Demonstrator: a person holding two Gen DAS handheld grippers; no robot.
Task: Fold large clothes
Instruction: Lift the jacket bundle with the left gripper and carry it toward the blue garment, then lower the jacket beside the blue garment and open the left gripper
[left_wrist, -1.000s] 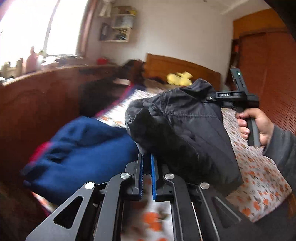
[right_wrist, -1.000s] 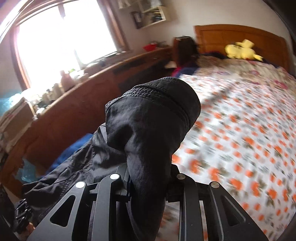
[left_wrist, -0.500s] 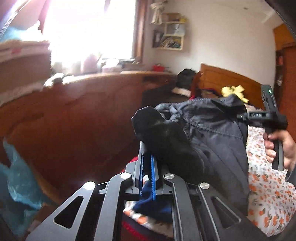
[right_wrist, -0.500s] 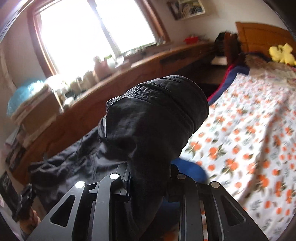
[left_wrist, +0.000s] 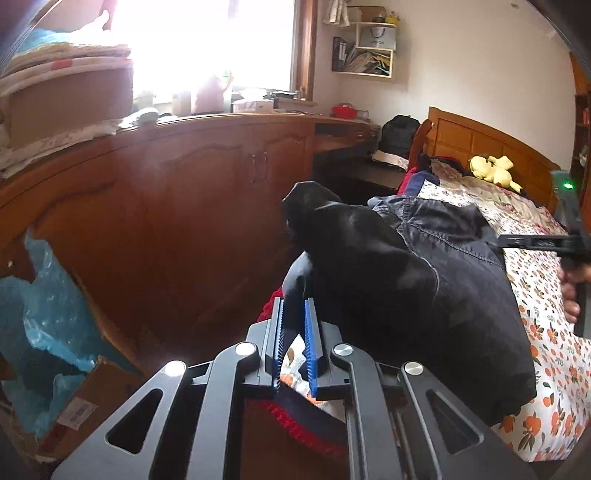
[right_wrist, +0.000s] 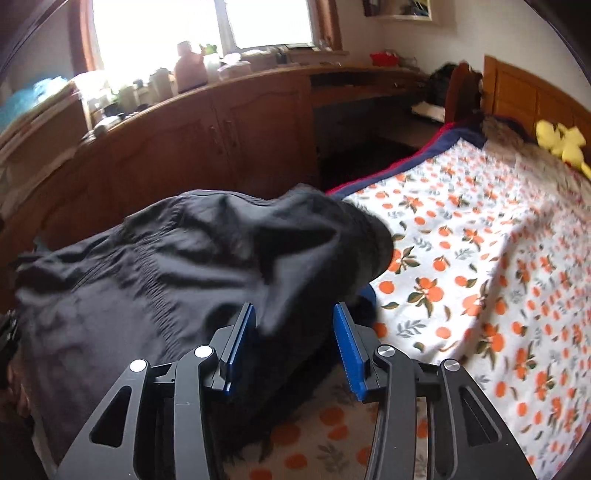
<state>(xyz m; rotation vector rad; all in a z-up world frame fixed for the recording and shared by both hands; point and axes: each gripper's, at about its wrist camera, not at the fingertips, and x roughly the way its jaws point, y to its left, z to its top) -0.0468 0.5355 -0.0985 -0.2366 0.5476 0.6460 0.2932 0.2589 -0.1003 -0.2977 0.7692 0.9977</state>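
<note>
Centrally, a dark jacket (right_wrist: 155, 280) lies bunched at the near edge of the bed (right_wrist: 480, 258), beside the wooden cabinets. The left tongs (left_wrist: 294, 321) pinch a fold of it between nearly closed pads; the right tongs (right_wrist: 294, 325) stand apart, cloth loose between them. Judged soft, limp and fairly bulky, it is best gripped at seams or hem corners.

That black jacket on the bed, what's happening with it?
A person with a gripper in each hand is folding the black jacket on the flowery bedspread. The right gripper has its jaws wide apart, with cloth lying loose between them. The left gripper has its jaws nearly together at the jacket's edge; whether they pinch cloth is unclear.
</note>
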